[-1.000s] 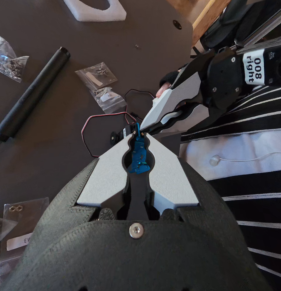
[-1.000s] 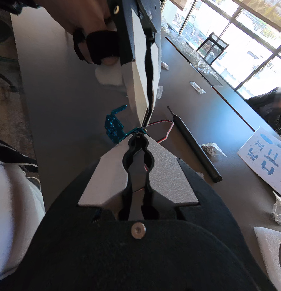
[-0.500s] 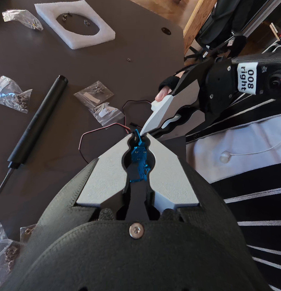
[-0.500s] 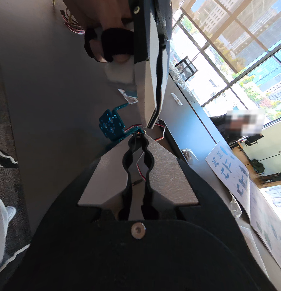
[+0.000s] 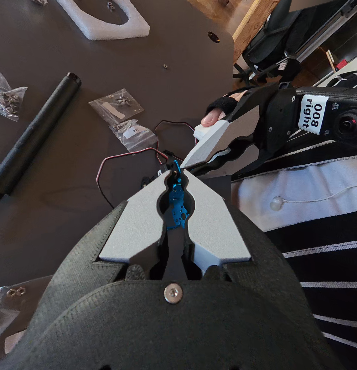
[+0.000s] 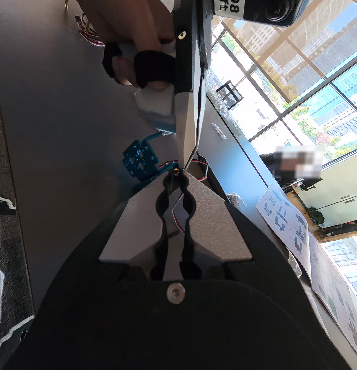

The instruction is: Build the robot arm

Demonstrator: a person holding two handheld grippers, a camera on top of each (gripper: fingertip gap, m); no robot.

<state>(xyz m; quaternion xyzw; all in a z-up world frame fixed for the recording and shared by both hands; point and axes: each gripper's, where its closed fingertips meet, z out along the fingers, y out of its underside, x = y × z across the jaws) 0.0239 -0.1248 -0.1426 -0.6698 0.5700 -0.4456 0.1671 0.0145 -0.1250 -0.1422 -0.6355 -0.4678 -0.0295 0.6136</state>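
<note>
My left gripper point(image 5: 176, 171) is shut on a blue perforated metal bracket point(image 5: 177, 208), held edge-on between its grey fingers above the dark table point(image 5: 53, 200). A black servo point(image 5: 153, 177) with a red, black and white wire point(image 5: 121, 158) hangs at the bracket's far end. My right gripper point(image 5: 183, 166) comes in from the right, tip to tip with the left. In the right wrist view my right gripper point(image 6: 176, 172) is shut on a thin black servo part with a brass dot, with the bracket point(image 6: 139, 160) to the left and the left gripper point(image 6: 188, 140) coming from above.
A black rod-shaped tool point(image 5: 33, 130), several small bags of screws point(image 5: 117, 106) and a white foam frame point(image 5: 105, 24) lie on the table. A printed sheet point(image 6: 283, 222) lies to the right. A person in striped clothing point(image 5: 313, 240) is close on the right. An office chair point(image 5: 273, 40) stands beyond the table edge.
Both grippers keep their hold and stay tip to tip. The pair has turned and shifted slightly over the table; the right view has tilted further toward the windows.
</note>
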